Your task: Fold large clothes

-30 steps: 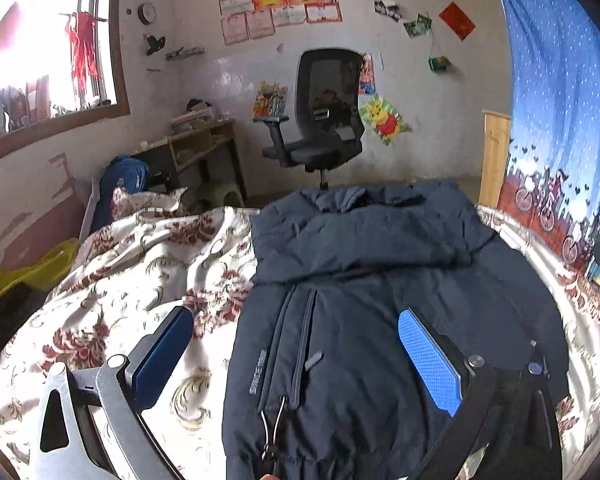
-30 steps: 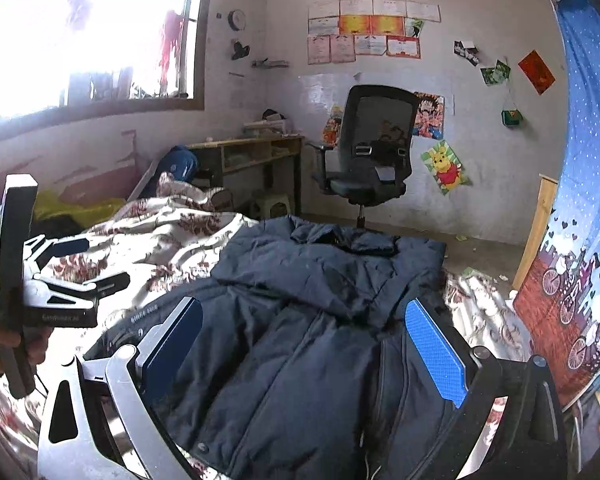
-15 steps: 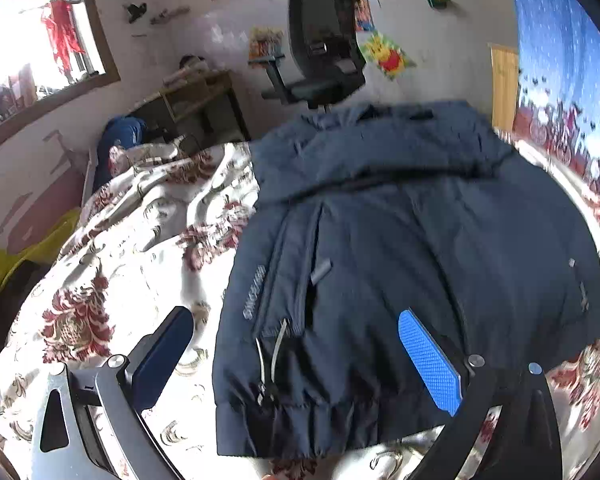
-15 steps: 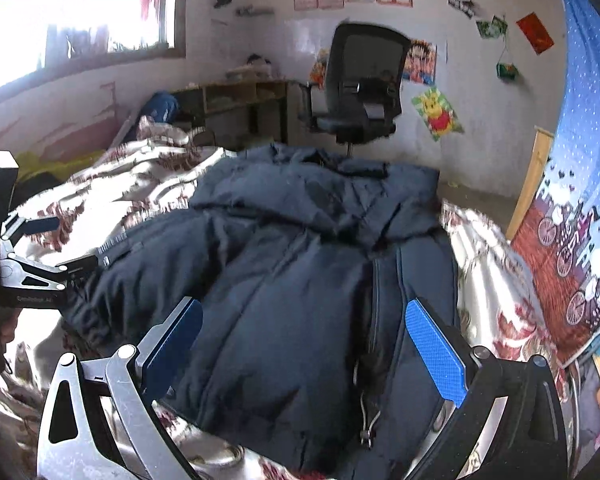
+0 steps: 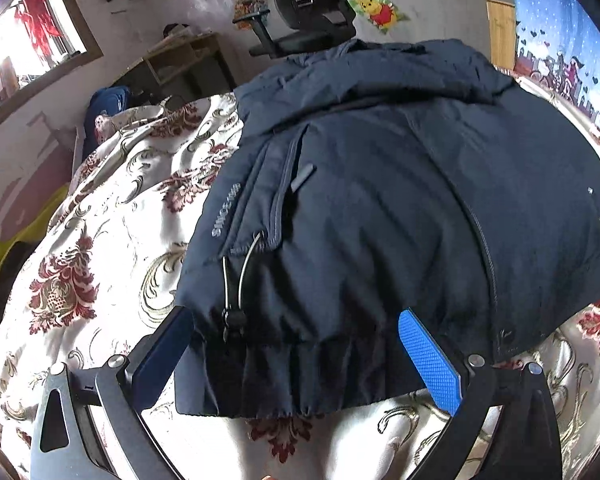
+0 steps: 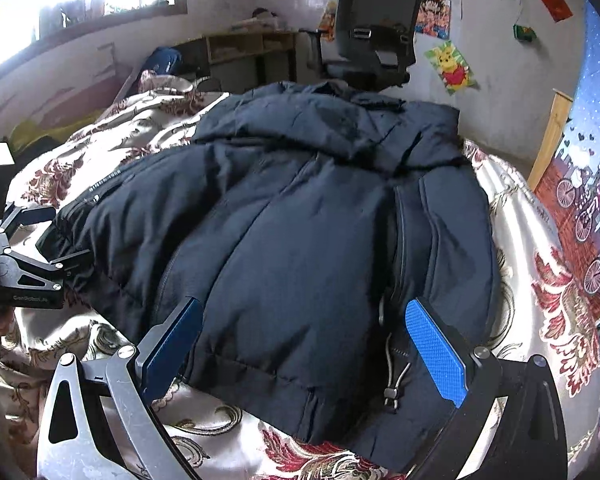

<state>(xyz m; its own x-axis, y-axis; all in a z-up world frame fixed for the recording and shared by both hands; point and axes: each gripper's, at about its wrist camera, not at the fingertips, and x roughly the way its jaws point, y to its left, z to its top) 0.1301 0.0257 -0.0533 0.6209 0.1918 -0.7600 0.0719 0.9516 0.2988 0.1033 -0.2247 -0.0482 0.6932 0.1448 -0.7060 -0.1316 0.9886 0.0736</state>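
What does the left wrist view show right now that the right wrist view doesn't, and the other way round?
Only the left wrist view: the left gripper head-on, open, straddling the jacket's hem, plus the white lettering readable.

Only the right wrist view: the right gripper, open over the hem's other corner, and the whole office chair.

Both: the dark jacket laid flat on the floral bedspread, with a hem drawcord near each gripper.

Both claws same build: left claw [image 5: 296,354] and right claw [image 6: 304,354] each have a silver cut-out bracket with round screws on one side, black bracket on the other, flat fingers [image 6: 436,360] with textured blue pads; left claw's black body [image 6: 24,276] carries small white lettering.
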